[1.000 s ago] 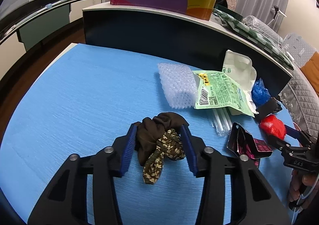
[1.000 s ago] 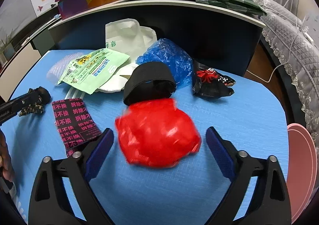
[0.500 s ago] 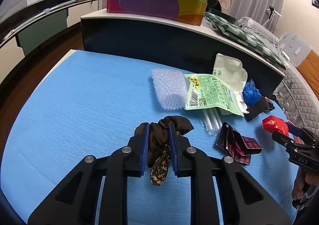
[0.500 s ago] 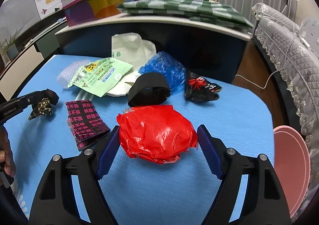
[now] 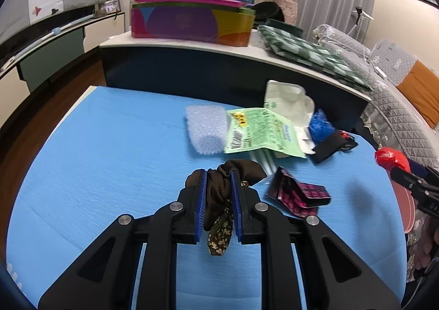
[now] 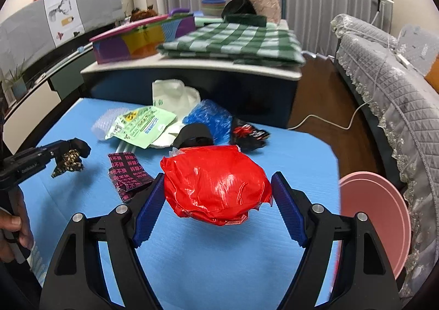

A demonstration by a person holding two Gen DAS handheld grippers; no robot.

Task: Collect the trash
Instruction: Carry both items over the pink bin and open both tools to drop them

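Left wrist view shows the left gripper [image 5: 218, 197] pinching a brown fabric scrunchie [image 5: 219, 192], whose patterned tail hangs free above the blue table [image 5: 109, 145]. Right wrist view has the right gripper [image 6: 216, 200] clamped wide on a crumpled red plastic bag [image 6: 215, 183], its pads pressing both sides, apparently lifted clear of the table. So two pieces are in hand but not yet dropped anywhere; the pink bin [image 6: 376, 216] beside the table's right edge looks the likely place. Left on the table: bubble wrap [image 5: 204, 129], green packet [image 5: 260, 131], white bag [image 5: 285, 96], blue plastic [image 6: 211, 118], black-pink wrapper [image 5: 299, 194], black band [image 6: 194, 134], black-red wrapper [image 6: 249, 134]
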